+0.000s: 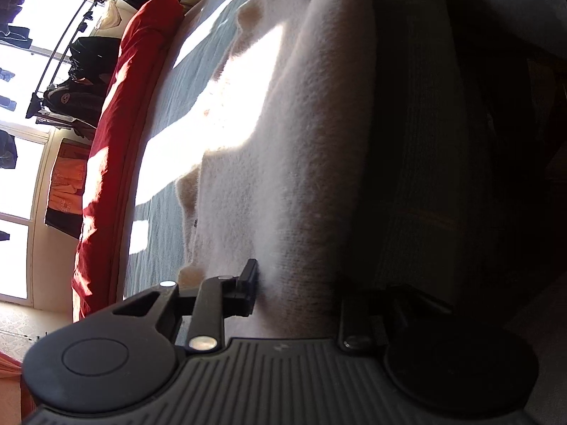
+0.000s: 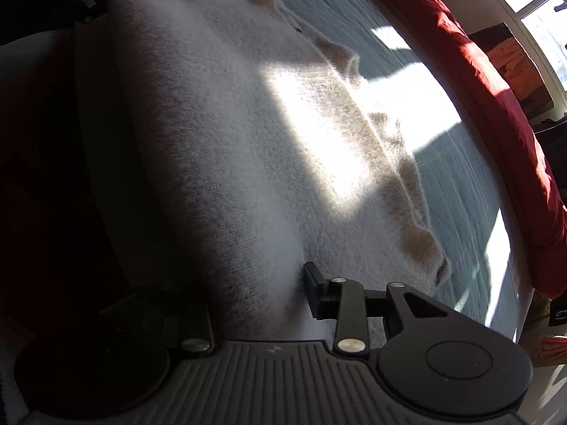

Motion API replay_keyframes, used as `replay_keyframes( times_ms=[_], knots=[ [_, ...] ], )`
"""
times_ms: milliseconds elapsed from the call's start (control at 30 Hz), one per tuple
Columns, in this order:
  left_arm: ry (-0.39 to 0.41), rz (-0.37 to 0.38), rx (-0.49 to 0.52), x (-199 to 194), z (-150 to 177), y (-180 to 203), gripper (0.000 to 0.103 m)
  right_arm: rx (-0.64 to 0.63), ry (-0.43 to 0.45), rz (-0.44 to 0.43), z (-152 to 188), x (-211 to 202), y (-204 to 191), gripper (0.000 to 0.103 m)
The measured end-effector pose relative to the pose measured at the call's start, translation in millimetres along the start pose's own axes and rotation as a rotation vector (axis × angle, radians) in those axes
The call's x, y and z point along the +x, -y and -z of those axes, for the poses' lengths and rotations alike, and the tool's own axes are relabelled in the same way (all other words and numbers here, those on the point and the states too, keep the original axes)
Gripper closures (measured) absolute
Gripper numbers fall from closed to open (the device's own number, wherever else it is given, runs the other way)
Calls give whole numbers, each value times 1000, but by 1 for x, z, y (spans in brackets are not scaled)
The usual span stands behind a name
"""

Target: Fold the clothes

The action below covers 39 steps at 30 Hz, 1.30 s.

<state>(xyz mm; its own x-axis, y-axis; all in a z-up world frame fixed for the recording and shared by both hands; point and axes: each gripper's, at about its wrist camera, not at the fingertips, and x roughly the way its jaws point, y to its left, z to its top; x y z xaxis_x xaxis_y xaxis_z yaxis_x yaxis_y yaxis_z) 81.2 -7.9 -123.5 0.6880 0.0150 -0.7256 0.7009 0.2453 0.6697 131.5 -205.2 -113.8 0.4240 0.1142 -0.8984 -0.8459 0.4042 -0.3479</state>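
The grey-green bedcover [image 2: 457, 184] takes up the whole surface, with a hard patch of sunlight across it. Along its far edge runs a long red cushion [image 1: 106, 148], and past that there's a rail with dark clothes [image 1: 85, 71] hanging in front of a bright window.

On the cover lies the white fuzzy sweater [image 2: 219, 134], spread flat, with tan blotches along the side facing the red cushion. Its near side runs right up to the near edge of the surface, where everything drops into shadow.

Both grippers tip down steeply at that near fold, 1 at each end. The left gripper [image 1: 329, 294] has its jaws partly apart, and the fluffy fabric runs between them; the sunlit finger [image 1: 248, 290] sits right against the knit, the other is lost in the dark. Can't tell if the pads actually pinch anything.

The right gripper [image 2: 226, 297] is a mirror of that: jaws parted at a medium gap, fabric between, 1 finger [image 2: 315, 290] clear and the other buried in shadow. The left gripper also pokes into the right wrist view at the top left corner.
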Motion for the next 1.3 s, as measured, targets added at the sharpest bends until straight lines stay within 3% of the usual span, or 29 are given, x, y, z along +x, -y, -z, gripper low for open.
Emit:
replay_keyframes(
  times_ms=[67, 233, 333, 467, 633, 733, 833, 967, 1033, 1100, 1300],
  knots=[
    [-12, 50, -13, -7, 6, -2, 62, 0, -8, -41, 8, -9, 1, 39],
    [-11, 182, -118, -32, 19, -16, 60, 137, 17, -111, 27, -30, 20, 39],
    [25, 208, -243, -43, 20, -39, 60, 282, 88, -164, 35, -43, 40, 41],
    [111, 258, -405, -32, 7, -64, 58, 423, 159, -231, 30, -32, 60, 59],
    [141, 326, -468, 8, -8, -53, 58, 514, 184, -257, 23, 0, 61, 59],
    [95, 355, -556, 33, -13, -53, 56, 554, 170, -219, 25, 18, 68, 59],
    [80, 354, -632, 44, -1, -64, 56, 593, 160, -202, 32, 30, 80, 61],
    [52, 296, -705, 55, 17, -90, 55, 633, 146, -126, 39, 37, 105, 61],
    [43, 263, -750, 60, 25, -104, 44, 662, 156, -113, 41, 38, 119, 61],
    [31, 215, -800, 63, 31, -120, 47, 693, 177, -110, 42, 39, 135, 61],
    [83, 232, -956, 76, 42, -162, 48, 777, 229, -73, 43, 48, 183, 59]
  ],
)
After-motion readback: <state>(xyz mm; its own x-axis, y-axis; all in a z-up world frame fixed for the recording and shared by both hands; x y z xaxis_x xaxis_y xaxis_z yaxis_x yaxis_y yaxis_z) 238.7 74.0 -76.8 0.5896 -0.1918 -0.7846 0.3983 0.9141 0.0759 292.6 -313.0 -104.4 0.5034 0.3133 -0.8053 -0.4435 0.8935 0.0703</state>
